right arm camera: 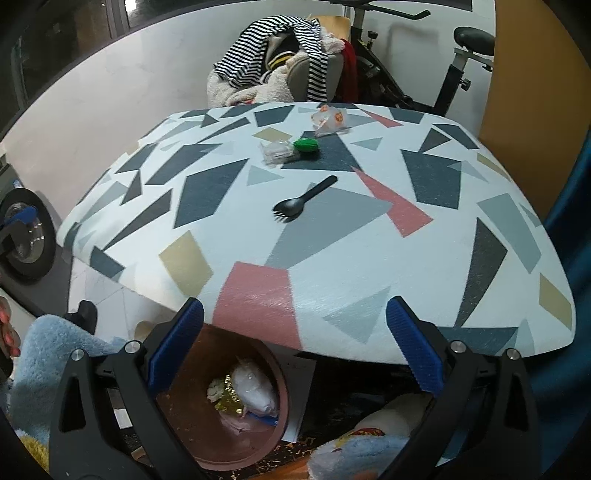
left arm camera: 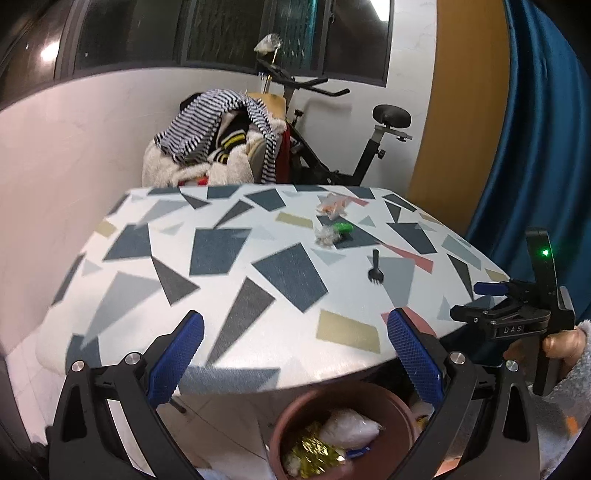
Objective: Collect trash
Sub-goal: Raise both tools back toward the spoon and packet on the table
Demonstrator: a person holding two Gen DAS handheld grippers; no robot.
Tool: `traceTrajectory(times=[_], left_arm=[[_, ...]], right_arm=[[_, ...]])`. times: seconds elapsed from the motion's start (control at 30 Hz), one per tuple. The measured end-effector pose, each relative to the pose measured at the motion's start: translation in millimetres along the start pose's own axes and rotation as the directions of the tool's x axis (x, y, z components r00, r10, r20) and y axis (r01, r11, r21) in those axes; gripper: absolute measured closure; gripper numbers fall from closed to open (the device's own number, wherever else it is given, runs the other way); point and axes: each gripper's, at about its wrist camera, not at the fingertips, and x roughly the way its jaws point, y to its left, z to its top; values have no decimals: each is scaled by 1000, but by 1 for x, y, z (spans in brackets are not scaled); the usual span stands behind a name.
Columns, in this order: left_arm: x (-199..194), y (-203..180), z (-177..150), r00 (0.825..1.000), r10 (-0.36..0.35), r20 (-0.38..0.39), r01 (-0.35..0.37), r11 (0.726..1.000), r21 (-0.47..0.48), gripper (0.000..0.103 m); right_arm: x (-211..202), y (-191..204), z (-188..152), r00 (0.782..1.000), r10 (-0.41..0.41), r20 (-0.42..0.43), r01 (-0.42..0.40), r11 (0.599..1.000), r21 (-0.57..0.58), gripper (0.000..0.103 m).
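Black spork (right arm camera: 303, 199) on table beyond right claw (right arm camera: 294, 345) | both claws apart, empty

Dim indoor light, dark window (left arm camera: 229, 33) with lamp glare upper left; heavy fisheye bending, black corners; slight motion blur on table (left arm camera: 258, 258) pattern.
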Motion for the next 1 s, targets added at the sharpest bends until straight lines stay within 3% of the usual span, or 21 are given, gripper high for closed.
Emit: traceTrajectory(times=[0.33,0.5,0.7,0.83,1.0], left_arm=[[21,8,20,999,34,18,-34,999,18,6],[37,14,25,1000,23,13,-23,1000,20,6],[58,19,28,1000,1,-7,-1,1000,16,6],[73,26,32,999,-16,-28,16,1000,-10,6],[92,37,34,998,-37,-48,34,998,-53,6]], right_arm=[[24,-4,13,998,35,-53,-35,999,-11,6],[36,-2,19,996,-26,-83,25,1000,-16,6],[63,-14,31,994,-16,-110,20,999,39,7],[82,-23,44,991,18,-132,-5,995,97,23],[109,-24,71,990,33,-135,-14,989,145,30]])
